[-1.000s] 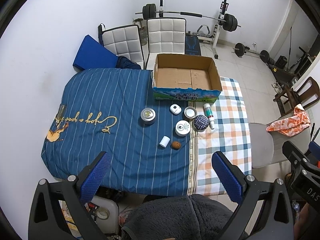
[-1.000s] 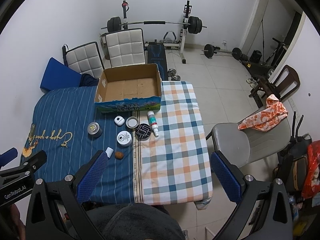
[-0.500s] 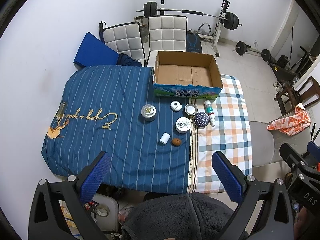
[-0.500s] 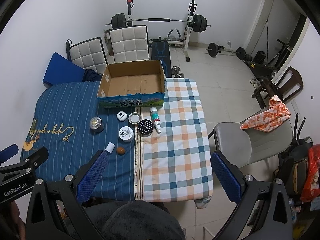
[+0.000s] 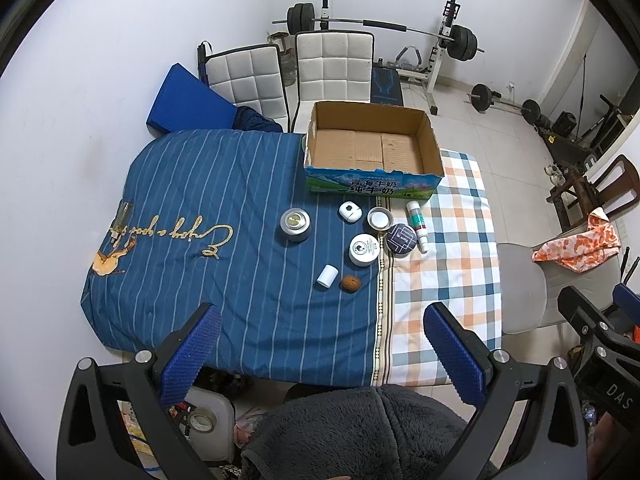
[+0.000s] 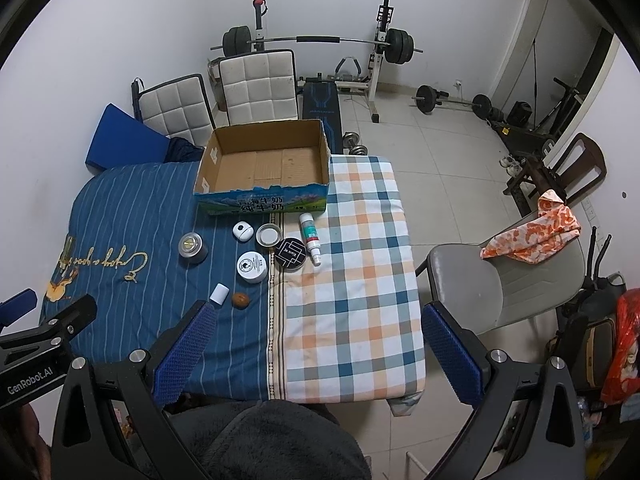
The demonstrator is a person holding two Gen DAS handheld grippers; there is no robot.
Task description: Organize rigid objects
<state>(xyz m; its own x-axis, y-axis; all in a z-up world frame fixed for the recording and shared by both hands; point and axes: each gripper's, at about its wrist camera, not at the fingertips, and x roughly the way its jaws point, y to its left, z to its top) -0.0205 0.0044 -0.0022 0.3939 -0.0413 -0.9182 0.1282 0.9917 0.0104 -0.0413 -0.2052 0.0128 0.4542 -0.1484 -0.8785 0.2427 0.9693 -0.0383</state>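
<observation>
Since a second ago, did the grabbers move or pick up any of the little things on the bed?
Both cameras drifted slightly, so the whole scene shifted in view. Nothing was picked up: the left gripper and right gripper stay open and empty. The cardboard box, white jar and the other small items lie where they were.

You face plain white walls (image 6: 120,20) and a pale tiled floor (image 6: 432,168). Two white quilted chairs (image 5: 332,66) stand at the table's far edge, with a barbell rack (image 6: 320,40) behind them. A grey chair (image 6: 480,276) holding an orange patterned cloth (image 6: 532,236) sits right of the table.
</observation>
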